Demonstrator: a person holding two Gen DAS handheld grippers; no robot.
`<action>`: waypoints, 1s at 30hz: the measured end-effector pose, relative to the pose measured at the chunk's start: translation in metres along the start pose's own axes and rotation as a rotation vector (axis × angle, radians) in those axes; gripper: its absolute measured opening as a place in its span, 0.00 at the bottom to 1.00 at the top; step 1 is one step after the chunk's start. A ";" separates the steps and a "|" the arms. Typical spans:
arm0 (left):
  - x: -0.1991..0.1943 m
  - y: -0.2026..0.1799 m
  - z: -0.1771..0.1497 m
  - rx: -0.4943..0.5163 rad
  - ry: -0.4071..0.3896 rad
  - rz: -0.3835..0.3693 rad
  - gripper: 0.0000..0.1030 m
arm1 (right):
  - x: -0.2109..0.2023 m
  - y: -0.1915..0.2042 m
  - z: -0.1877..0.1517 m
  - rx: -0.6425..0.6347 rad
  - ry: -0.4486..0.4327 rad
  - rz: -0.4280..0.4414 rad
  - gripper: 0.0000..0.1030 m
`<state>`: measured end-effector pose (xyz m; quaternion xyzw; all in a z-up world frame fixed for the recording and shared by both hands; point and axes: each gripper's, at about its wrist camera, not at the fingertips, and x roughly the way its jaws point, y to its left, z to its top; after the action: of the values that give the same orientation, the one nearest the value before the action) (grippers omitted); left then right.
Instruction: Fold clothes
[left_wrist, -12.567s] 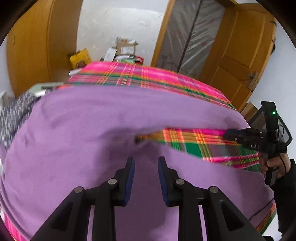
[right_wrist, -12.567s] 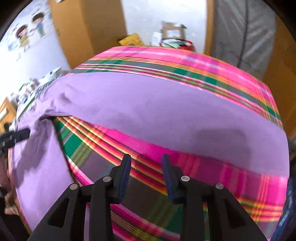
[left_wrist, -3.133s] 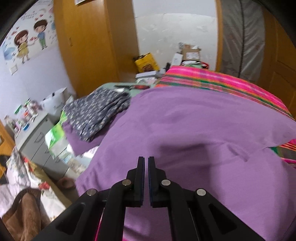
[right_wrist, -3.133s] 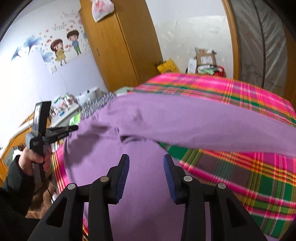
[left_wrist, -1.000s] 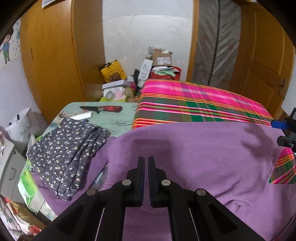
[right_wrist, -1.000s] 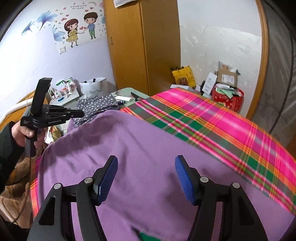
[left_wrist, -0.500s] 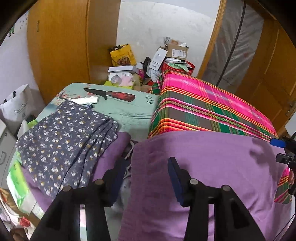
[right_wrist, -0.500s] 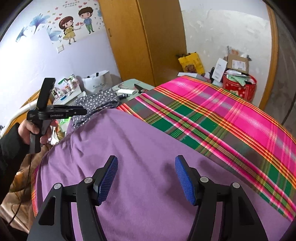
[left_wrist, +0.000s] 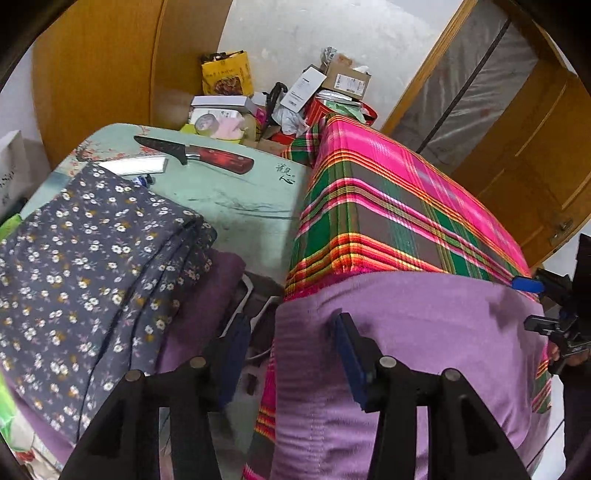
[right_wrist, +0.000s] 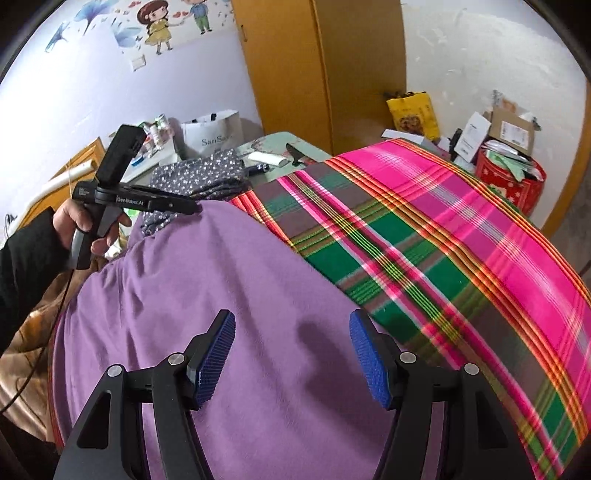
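Observation:
A purple garment (left_wrist: 424, 332) (right_wrist: 229, 295) lies spread over the near part of a bed covered with a pink and green plaid cloth (left_wrist: 388, 206) (right_wrist: 461, 229). My left gripper (left_wrist: 290, 334) stands open at the garment's far left corner. Its right finger (left_wrist: 347, 347) is over the purple cloth and the left one hangs past the edge. The right wrist view shows this left gripper (right_wrist: 195, 207) in a hand (right_wrist: 74, 221) at that corner. My right gripper (right_wrist: 293, 347) is open just above the garment's middle, holding nothing. It also appears at the garment's right corner as the right gripper (left_wrist: 532, 304).
Left of the bed, a folded dark floral garment (left_wrist: 92, 258) (right_wrist: 199, 173) lies on a pale green table (left_wrist: 236, 199), with a red-handled knife (left_wrist: 199, 155) behind it. Boxes and a red bin (right_wrist: 509, 177) crowd the floor beyond. A wooden wardrobe (right_wrist: 317, 74) stands behind.
My left gripper went from shut to wide open, and the purple cloth's corner now lies loose under it. Both grippers moved down and forward; the right stayed open.

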<state>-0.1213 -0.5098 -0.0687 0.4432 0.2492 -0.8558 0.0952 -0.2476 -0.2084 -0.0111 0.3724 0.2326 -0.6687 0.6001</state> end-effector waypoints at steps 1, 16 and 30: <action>0.003 0.002 0.001 -0.008 0.013 -0.011 0.47 | 0.004 -0.001 0.002 -0.007 0.010 -0.002 0.64; 0.016 0.001 0.006 0.058 0.025 -0.055 0.37 | 0.042 -0.022 0.007 -0.027 0.101 0.000 0.64; 0.010 -0.023 -0.001 0.165 -0.039 0.014 0.03 | 0.042 -0.012 0.009 -0.085 0.115 -0.108 0.07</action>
<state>-0.1354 -0.4885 -0.0692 0.4344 0.1727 -0.8813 0.0690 -0.2611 -0.2397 -0.0397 0.3712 0.3144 -0.6672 0.5641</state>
